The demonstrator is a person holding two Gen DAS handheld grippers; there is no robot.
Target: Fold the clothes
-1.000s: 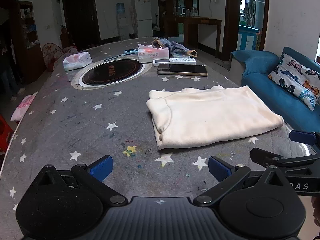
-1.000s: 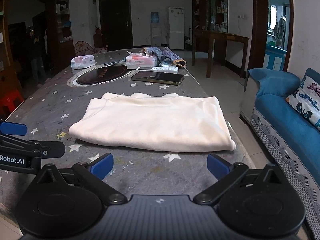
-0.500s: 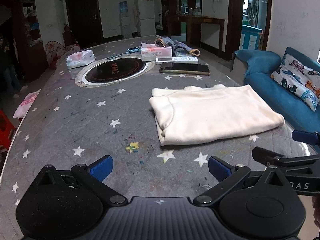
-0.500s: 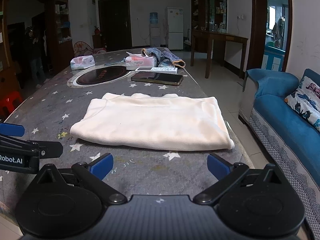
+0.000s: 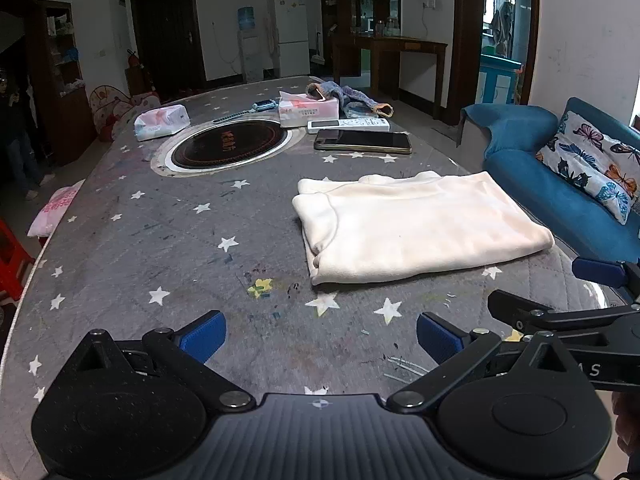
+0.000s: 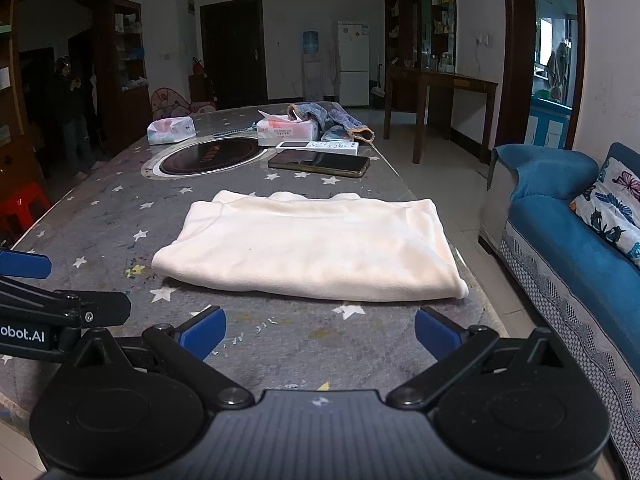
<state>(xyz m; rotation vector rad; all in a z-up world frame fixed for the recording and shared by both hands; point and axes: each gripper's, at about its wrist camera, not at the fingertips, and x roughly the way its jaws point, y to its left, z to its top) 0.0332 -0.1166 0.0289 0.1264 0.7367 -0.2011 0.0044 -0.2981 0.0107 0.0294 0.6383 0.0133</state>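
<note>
A cream garment point(image 5: 416, 228) point(image 6: 312, 246) lies folded into a flat rectangle on the grey star-patterned table point(image 5: 168, 248) point(image 6: 288, 340), near its right edge. My left gripper point(image 5: 320, 338) hovers open over the near table edge, short of the garment's left end, with nothing between its blue-padded fingers. The right gripper point(image 6: 318, 334) is open too, just in front of the garment's near long side and apart from it. In the left wrist view the right gripper's fingers point(image 5: 596, 272) show at the right edge. The left gripper's fingers point(image 6: 24, 264) appear at the left of the right wrist view.
Beyond the garment lie a dark phone point(image 5: 362, 142), a white remote point(image 5: 348, 124), tissue packs point(image 5: 162, 122), a blue cloth point(image 5: 344, 98) and a round inset hob point(image 5: 230, 144). A blue sofa point(image 6: 568, 236) stands right of the table. A person point(image 6: 70, 116) stands far left.
Both grippers have drawn back slightly from the garment and risen a little; the garment has not moved and both stay open.
</note>
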